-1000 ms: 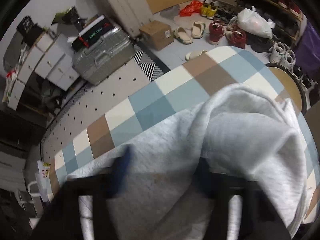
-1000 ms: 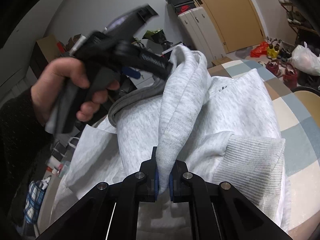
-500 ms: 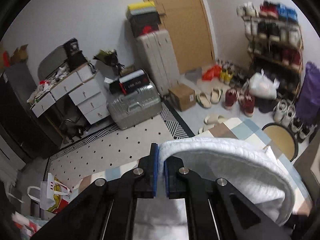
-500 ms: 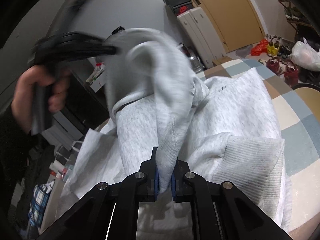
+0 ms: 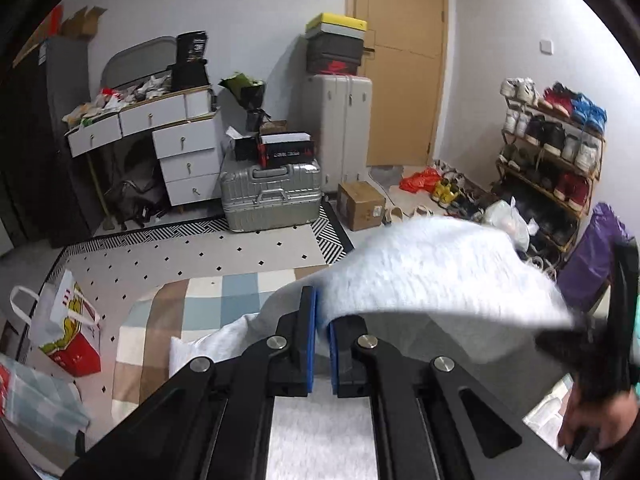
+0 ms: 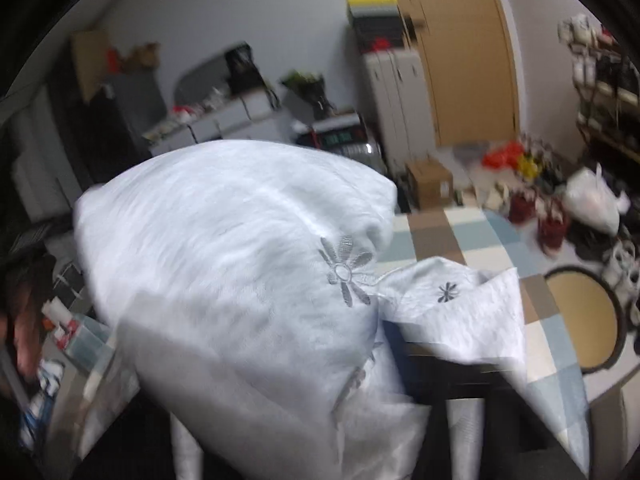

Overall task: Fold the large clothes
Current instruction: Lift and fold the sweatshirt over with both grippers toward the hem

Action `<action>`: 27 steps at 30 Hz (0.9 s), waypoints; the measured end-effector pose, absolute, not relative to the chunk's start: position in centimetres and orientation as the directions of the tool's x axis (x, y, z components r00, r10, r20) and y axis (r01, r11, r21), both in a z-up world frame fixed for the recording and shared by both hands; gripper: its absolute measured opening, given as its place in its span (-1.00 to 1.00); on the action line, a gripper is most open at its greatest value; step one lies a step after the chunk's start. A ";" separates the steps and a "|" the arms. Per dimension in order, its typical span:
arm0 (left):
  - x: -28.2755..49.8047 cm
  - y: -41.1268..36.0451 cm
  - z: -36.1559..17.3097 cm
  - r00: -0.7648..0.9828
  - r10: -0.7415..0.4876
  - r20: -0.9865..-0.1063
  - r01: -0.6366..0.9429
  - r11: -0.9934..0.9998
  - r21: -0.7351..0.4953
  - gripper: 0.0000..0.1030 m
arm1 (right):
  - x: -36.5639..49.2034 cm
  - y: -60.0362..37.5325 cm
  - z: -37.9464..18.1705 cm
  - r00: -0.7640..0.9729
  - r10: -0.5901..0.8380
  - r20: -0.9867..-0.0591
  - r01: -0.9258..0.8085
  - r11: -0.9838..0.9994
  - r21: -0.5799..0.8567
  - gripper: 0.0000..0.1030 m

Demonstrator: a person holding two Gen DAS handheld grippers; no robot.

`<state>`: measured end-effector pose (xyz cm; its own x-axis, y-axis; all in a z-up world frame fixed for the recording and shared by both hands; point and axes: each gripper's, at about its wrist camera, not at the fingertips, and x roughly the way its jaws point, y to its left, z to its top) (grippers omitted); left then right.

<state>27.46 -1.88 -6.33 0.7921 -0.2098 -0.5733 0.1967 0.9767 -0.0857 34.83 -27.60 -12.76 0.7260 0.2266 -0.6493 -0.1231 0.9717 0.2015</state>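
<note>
A light grey sweatshirt (image 5: pixel 432 264) hangs lifted above the checked tablecloth (image 5: pixel 208 300). My left gripper (image 5: pixel 322 320) is shut on a fold of it, the cloth pinched between the blue pads. From there the fabric stretches right to the blurred dark right gripper (image 5: pixel 560 338). In the right wrist view the sweatshirt (image 6: pixel 240 260), stitched with grey flowers (image 6: pixel 344 272), billows over the gripper and hides its fingertips. The right jaws are closing with this cloth between them.
Beyond the table stand a silver suitcase (image 5: pixel 272 196), a cardboard box (image 5: pixel 360 206) and a shoe rack (image 5: pixel 552 152). A paper bag (image 5: pixel 68 328) sits on the floor at left. A round stool (image 6: pixel 580 316) is beside the table. A hand (image 6: pixel 24 332) shows at the left edge.
The left gripper shut on the sweatshirt and rose, its view swinging from the table to the room. The right gripper lifted too, and the cloth now billows over it.
</note>
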 end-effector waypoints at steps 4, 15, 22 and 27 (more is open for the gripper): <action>29.4 0.1 -5.3 0.823 -0.195 -0.533 0.110 0.976 -0.187 -0.98 | 39.3 -24.4 -7.8 0.779 0.070 -0.624 -0.111 0.993 -0.026 -0.85; 22.9 1.9 -8.8 0.777 -0.382 -0.500 0.172 0.893 -0.416 -0.98 | 31.5 -20.5 -2.6 0.912 0.243 -0.330 -0.287 0.954 -0.091 -0.93; 18.5 1.3 -14.7 0.618 -0.439 -0.652 0.113 0.870 -0.479 -0.98 | 21.6 -20.8 -13.7 0.763 0.310 -0.567 -0.359 0.933 0.028 -0.92; 16.4 1.0 -14.6 0.533 -0.490 -0.690 0.116 0.850 -0.514 -0.40 | 19.4 -21.0 -19.7 0.629 0.288 -0.722 -0.309 0.945 0.107 -0.76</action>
<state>16.35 0.97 -14.57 0.5331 -0.4900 -0.6897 0.1161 0.8498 -0.5141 19.45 -21.03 -19.75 0.6294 0.2875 -0.7220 -0.3090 0.9450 0.1070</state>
